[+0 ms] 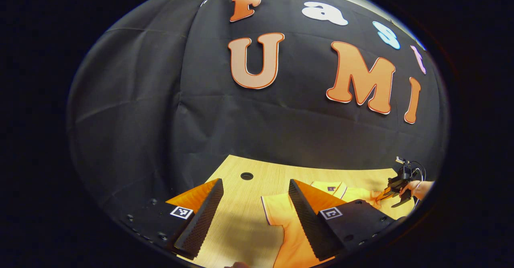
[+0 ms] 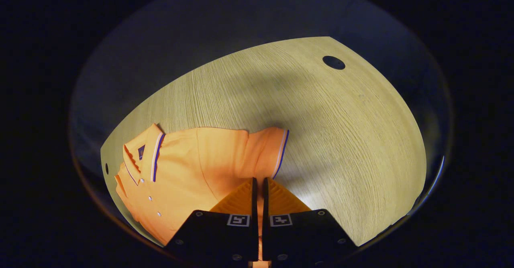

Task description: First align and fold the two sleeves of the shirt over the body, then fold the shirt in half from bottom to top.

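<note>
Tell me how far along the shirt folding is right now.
Early on. In the right gripper view the shirt lies on the table with one sleeve still spread outward, so no fold shows there. The right gripper has its jaws nearly together on shirt fabric by that sleeve. The left gripper hangs open above the other sleeve. Both sleeve folds and the bottom-to-top fold remain.
</note>
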The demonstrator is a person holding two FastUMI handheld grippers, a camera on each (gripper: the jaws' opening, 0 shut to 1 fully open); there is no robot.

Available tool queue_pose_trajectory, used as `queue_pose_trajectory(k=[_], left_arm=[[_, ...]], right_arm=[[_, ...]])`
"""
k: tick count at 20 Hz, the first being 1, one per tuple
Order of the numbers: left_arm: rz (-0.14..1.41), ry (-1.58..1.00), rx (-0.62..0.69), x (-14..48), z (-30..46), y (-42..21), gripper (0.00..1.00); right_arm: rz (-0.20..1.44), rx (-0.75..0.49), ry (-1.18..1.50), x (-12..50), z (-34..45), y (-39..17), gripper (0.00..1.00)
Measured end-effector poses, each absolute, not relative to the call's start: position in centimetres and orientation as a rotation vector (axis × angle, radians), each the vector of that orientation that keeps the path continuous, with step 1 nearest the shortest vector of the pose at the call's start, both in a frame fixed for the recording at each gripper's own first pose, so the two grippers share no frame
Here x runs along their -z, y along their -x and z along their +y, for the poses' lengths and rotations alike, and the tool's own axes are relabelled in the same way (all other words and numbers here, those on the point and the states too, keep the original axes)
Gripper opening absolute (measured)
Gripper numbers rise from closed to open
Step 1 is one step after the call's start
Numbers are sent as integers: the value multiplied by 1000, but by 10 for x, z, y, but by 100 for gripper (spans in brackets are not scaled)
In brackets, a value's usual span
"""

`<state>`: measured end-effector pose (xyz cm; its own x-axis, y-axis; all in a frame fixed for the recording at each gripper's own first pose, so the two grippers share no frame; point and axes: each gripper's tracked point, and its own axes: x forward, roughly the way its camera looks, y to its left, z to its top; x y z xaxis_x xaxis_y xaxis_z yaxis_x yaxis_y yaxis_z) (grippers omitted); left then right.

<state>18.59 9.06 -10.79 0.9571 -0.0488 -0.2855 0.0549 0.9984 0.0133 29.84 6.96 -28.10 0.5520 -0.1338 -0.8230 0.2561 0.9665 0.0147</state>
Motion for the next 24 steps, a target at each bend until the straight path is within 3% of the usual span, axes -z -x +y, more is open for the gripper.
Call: queue_pose_trajectory(k=[6,10,11,14,20,24], left_arm=[[286,-16,65,108,91,-187,98],[289,-7,72,108,88,-182,99],[289,-5,73,108,87,-182,98],[292,2,78,107,85,-179,98],[343,26,108,120,72,-176,98],[464,75,132,146,57,-179,98]], right_arm=[[912,62,-118,251,138,-289,4],[900,-343,-148,230,250,-263,4],[881,-404,-157,228,269,-257,17],[835,-417,-98,228,285,-260,99],[786,-335,-18,212,244,-251,99],[754,-268,-33,202,203,-242,99]])
